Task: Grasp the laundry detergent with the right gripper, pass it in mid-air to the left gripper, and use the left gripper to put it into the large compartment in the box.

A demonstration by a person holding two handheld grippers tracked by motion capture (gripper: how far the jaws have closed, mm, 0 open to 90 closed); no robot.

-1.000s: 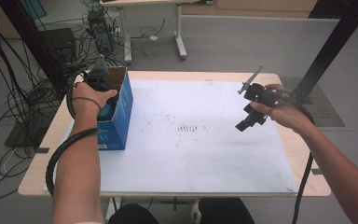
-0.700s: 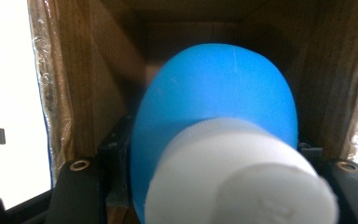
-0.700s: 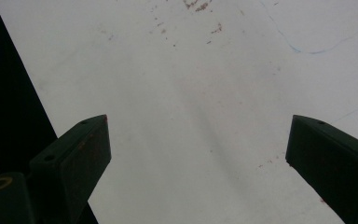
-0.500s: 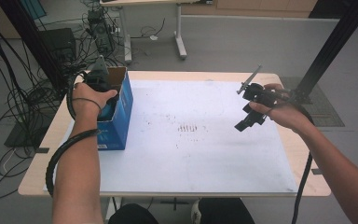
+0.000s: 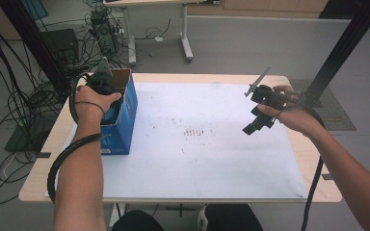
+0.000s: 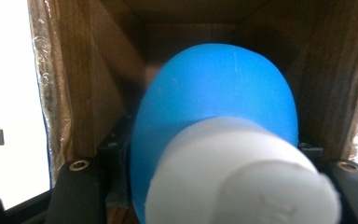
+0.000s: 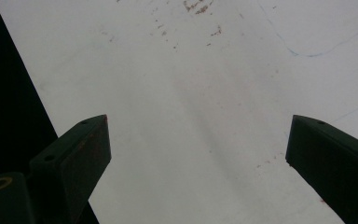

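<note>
My left gripper [image 5: 103, 83] reaches down into an open blue cardboard box [image 5: 125, 115] at the table's left side. In the left gripper view its black jaws [image 6: 214, 156] are shut on a blue bottle [image 6: 214, 88] with a white cap [image 6: 242, 184], held inside the box's brown walls [image 6: 105, 79]. My right gripper [image 5: 251, 126] hangs over the right part of the white mat [image 5: 197, 163]. Its jaws [image 7: 198, 140] stand wide open above the bare mat [image 7: 205, 74], with nothing between them.
The white mat covers most of the wooden table [image 5: 313, 159] and bears faint reddish marks [image 5: 195, 131] near its middle. A black frame post [image 5: 339, 48] rises at the back right. Cables and a second table stand on the floor beyond.
</note>
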